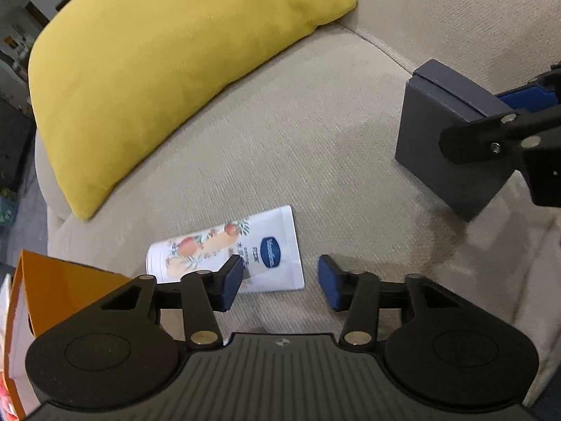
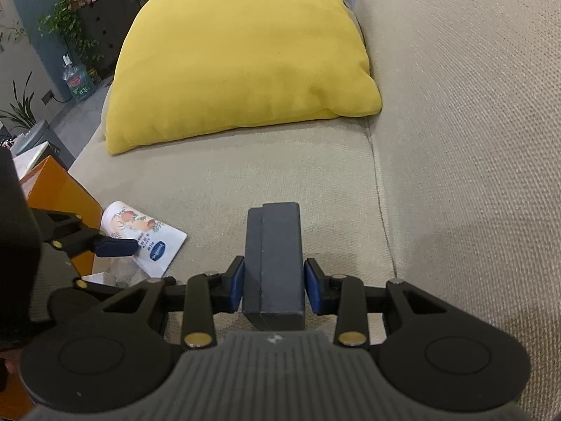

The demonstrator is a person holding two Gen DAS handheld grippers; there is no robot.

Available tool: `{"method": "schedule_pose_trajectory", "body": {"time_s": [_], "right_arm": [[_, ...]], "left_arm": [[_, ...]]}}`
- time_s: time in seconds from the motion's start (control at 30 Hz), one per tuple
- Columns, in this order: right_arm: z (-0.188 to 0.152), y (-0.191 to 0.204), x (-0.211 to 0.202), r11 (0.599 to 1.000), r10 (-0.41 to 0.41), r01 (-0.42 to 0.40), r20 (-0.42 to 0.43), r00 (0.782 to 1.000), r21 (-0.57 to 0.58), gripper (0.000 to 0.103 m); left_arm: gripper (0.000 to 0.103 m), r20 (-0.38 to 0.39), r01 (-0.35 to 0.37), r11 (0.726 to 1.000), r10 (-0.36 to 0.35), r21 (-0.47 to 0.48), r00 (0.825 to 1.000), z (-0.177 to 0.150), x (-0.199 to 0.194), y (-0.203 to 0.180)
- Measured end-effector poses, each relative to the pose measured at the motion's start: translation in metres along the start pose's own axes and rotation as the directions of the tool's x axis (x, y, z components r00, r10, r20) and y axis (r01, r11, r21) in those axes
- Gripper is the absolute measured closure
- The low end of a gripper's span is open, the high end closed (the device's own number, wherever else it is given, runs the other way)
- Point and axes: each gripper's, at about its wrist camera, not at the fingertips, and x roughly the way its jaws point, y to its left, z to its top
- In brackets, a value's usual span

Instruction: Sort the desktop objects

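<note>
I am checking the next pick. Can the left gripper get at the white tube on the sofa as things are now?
Probably yes. The left gripper is open just above the white tube, with one finger already over it. Nothing covers the tube; the right gripper holds the dark box off to the side.

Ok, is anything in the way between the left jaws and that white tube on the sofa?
Nothing visible. The left gripper hangs open just over the white tube, one pad already above its flat end. The dark box, clamped in the right gripper, is well off to the side.

The white tube (image 1: 228, 251) carries a blue oval logo reading "Vaseline". Smaller print beside it is too blurred to read.
</note>
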Motion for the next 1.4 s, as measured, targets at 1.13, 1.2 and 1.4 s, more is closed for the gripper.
{"method": "schedule_pose_trajectory", "body": {"time_s": [1.13,1.2,1.4], "right_arm": [[0.014,0.008,0.016,0.991,0.129,-0.131,-0.048,0.990,-0.033,0.065],[0.016,0.009,0.018,0.990,0.133,-0.135,-0.051,0.990,-0.038,0.065],[0.021,0.010,0.019,0.989,0.134,-0.137,-0.058,0.989,-0.060,0.065]], "left_arm": [[0.035,-0.108,0.098,0.533,-0.013,0.841,0.994,-0.007,0.007,0.015],[0.034,-0.102,0.091,0.495,-0.005,0.864,0.995,-0.008,0.016,0.012],[0.032,-0.109,0.104,0.391,-0.009,0.914,0.994,-0.010,0.030,-0.001]]}}
